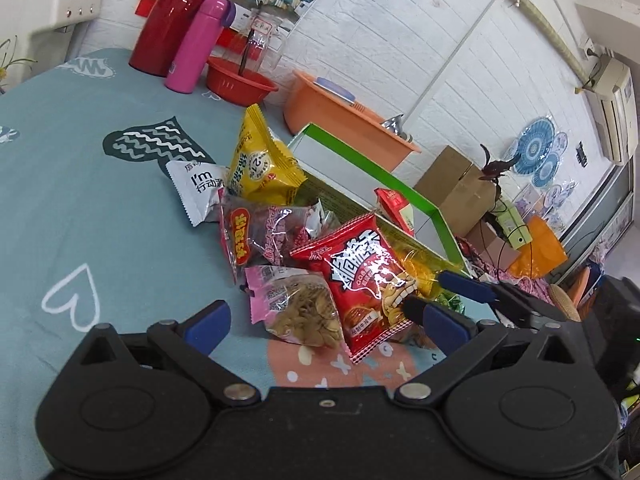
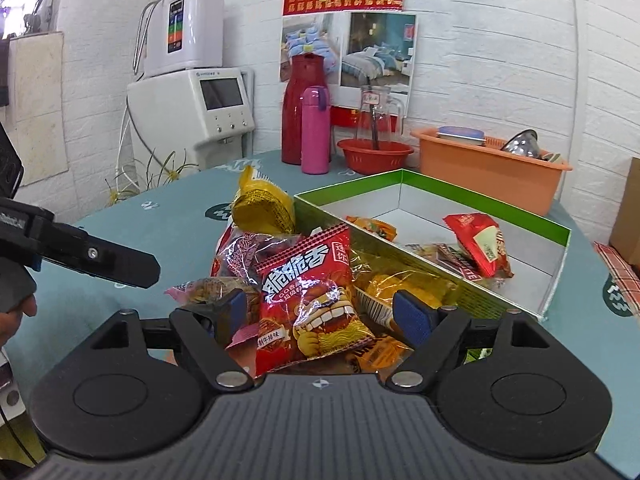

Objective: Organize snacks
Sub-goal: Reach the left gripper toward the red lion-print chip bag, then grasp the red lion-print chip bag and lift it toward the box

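**Crowded pile puts snack sort at risk**

As the red noodle-snack packet (image 2: pixel 310 304) lies atop the heap just outside the green-rimmed box (image 2: pixel 556 232), the right gripper (image 2: pixel 320 316) straddles it, jaws spread wide and not yet closed. Its pads could snag the pink seed bag (image 1: pixel 296 304) or the yellow wrappers (image 2: pixel 404 288) crowded underneath, dragging extras along. The left gripper (image 1: pixel 320 320), also open and empty, hovers close, risking a collision above the bench (image 1: pixel 80 220).

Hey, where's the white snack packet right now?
In the left wrist view, the white snack packet lies on the teal tablecloth at the pile's left edge, tucked against the yellow packet.
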Demonstrator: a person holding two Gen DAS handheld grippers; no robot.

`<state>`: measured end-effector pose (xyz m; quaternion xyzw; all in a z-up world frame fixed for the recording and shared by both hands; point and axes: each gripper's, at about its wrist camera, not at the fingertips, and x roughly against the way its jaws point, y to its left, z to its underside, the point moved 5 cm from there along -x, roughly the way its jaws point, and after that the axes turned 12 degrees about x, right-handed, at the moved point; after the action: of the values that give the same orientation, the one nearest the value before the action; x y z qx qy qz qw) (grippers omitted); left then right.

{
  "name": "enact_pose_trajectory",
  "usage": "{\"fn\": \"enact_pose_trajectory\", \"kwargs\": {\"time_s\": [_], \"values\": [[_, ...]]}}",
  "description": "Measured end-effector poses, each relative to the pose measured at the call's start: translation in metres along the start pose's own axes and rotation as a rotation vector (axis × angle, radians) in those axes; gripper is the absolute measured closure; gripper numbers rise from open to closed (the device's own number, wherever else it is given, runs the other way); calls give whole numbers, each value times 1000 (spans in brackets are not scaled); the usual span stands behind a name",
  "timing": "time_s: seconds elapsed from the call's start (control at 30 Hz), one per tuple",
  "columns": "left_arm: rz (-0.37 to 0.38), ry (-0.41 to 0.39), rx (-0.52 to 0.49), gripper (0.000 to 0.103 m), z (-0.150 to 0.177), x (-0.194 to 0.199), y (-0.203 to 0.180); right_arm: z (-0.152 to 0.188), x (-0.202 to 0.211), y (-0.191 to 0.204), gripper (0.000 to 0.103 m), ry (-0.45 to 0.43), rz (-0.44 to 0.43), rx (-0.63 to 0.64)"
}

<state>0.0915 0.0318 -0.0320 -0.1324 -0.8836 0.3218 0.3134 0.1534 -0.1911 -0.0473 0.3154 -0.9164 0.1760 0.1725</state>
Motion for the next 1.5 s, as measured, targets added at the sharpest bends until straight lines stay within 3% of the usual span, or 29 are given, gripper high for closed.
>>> {"fn": "enact_pose_trajectory", "kwargs": {"time_s": [0.23,0.3,0.33,0.4,0.47,0.7,0.83,0.9,1.03,1.07,1.2,1.3,1.37,1.47,1.5], "values": [[22,13,9,0,2,-5,-5,-2,-38,0,0,50,-48,13],[30,22,10,0,3,-8,-8,0,-41,1,26,61,-71,5],[38,27,9,0,4,-10,-10,1,-40,0,31,59,-75,-4],[53,42,8,0,6,-13,-15,2,-32,-2,54,43,-85,-13],[69,59,4,0,9,-19,-23,5,-19,-6,63,22,-102,-38],[98,154,-35,0,35,-43,-55,31,34,-23,68,-26,-89,-96],[119,246,-43,0,63,-65,-71,58,67,-45,68,-34,-63,-175],[120,275,-40,0,72,-77,-76,73,81,-56,73,-30,-37,-208],[124,319,-27,0,83,-104,-89,100,93,-73,68,12,-10,-248],[119,332,-29,0,85,-109,-93,105,94,-76,61,16,-24,-263],[115,364,-42,0,89,-116,-103,116,97,-79,56,7,-87,-280],[86,385,-43,0,94,-113,-105,119,97,-84,45,4,-135,-284],[64,398,-33,4,98,-106,-104,122,97,-88,33,11,-172,-285],[47,402,8,7,106,-97,-105,126,98,-93,29,21,-225,-287],[44,400,16,17,108,-95,-105,126,98,-94,29,23,-241,-284]]}}
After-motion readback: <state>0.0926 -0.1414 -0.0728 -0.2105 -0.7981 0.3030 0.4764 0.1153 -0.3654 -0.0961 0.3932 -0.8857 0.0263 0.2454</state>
